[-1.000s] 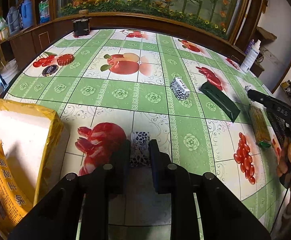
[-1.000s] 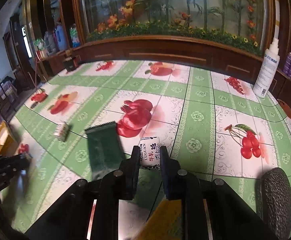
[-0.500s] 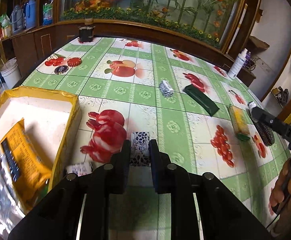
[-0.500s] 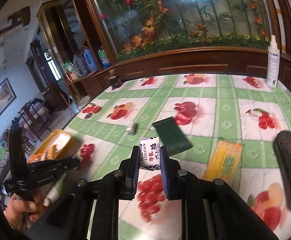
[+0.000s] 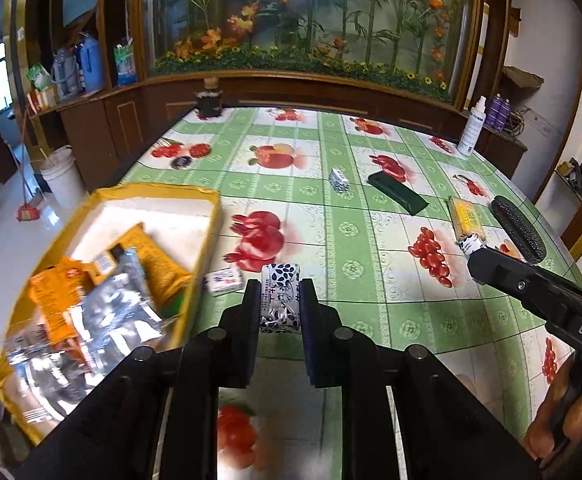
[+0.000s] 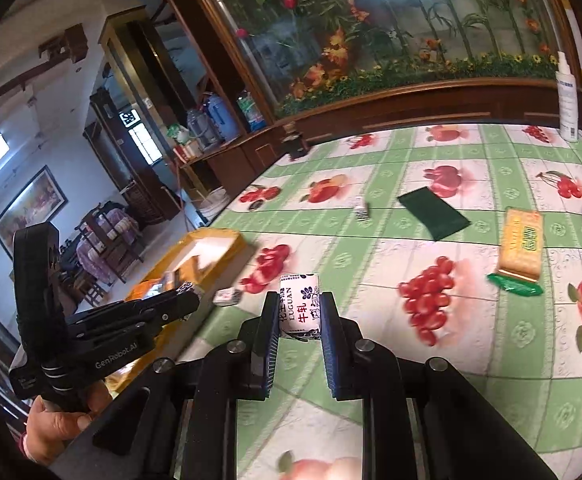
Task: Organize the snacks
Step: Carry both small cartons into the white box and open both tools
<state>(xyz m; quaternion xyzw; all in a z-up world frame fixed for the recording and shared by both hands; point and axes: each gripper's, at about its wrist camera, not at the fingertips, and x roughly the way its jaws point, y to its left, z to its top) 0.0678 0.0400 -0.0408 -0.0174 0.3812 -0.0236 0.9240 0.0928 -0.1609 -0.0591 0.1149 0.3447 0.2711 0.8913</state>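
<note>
My left gripper (image 5: 279, 298) is shut on a small white candy with dark leaf print (image 5: 279, 294), held above the table just right of the yellow box (image 5: 207, 200). The box holds several orange and silver snack packs (image 5: 103, 280). My right gripper (image 6: 299, 310) is shut on a like white candy marked LUGUAN (image 6: 299, 306), held over the table. In the right wrist view the left gripper (image 6: 183, 300) is at the left by the yellow box (image 6: 227, 240). In the left wrist view the right gripper (image 5: 473, 248) is at the right.
On the fruit-print tablecloth lie a loose candy by the box (image 5: 223, 280), another candy (image 5: 339, 180), a dark green packet (image 5: 397, 196), a yellow biscuit pack (image 5: 465, 218), and a black textured case (image 5: 519, 228). A white spray bottle (image 5: 473, 128) stands at the far right edge.
Both grippers have risen and moved left toward the yellow box, each keeping its candy. The box and its snack packs have come fully into the left wrist view.
</note>
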